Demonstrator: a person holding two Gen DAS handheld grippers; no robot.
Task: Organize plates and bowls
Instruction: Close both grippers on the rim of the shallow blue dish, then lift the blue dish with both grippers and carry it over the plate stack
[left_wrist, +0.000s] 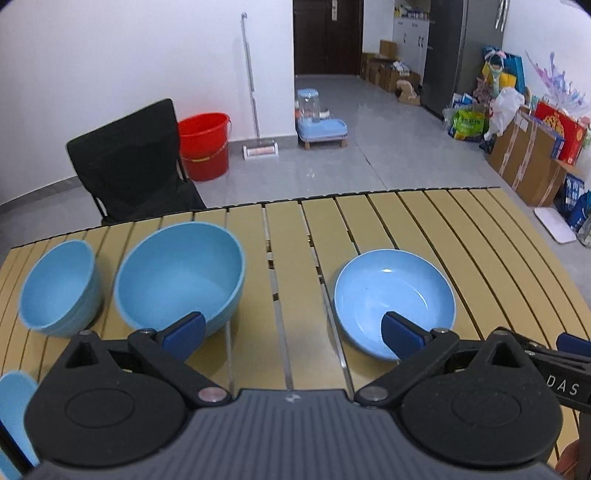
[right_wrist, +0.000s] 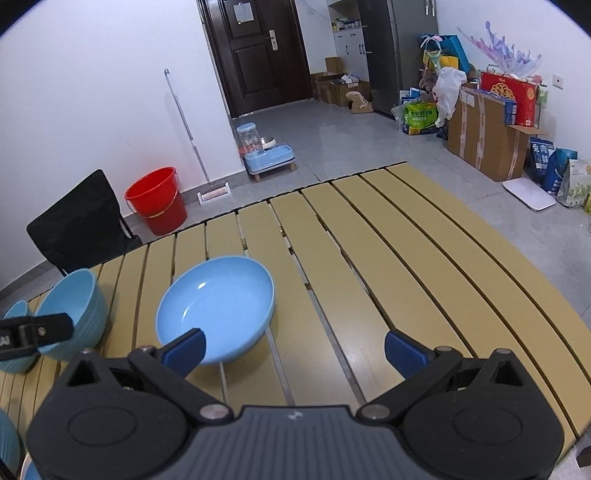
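Blue crockery is seen unstacked in the left wrist view: a small bowl (left_wrist: 59, 288), a large bowl (left_wrist: 181, 277) and a shallow plate (left_wrist: 395, 299) stand apart on the slatted table (left_wrist: 424, 229). The left hand-held gripper (left_wrist: 293, 334) is spread wide, holding nothing.

In the right wrist view, the plate (right_wrist: 218, 306) lies ahead-left; the right hand-held gripper (right_wrist: 293, 349) is likewise wide and empty. Organizing is judged not yet begun.

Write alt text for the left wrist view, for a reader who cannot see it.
The open left gripper hovers over a slatted yellow table bearing three light blue dishes: a small bowl at far left, a large bowl beside it, and a shallow plate to the right. Behind stand a black chair and a red bucket.
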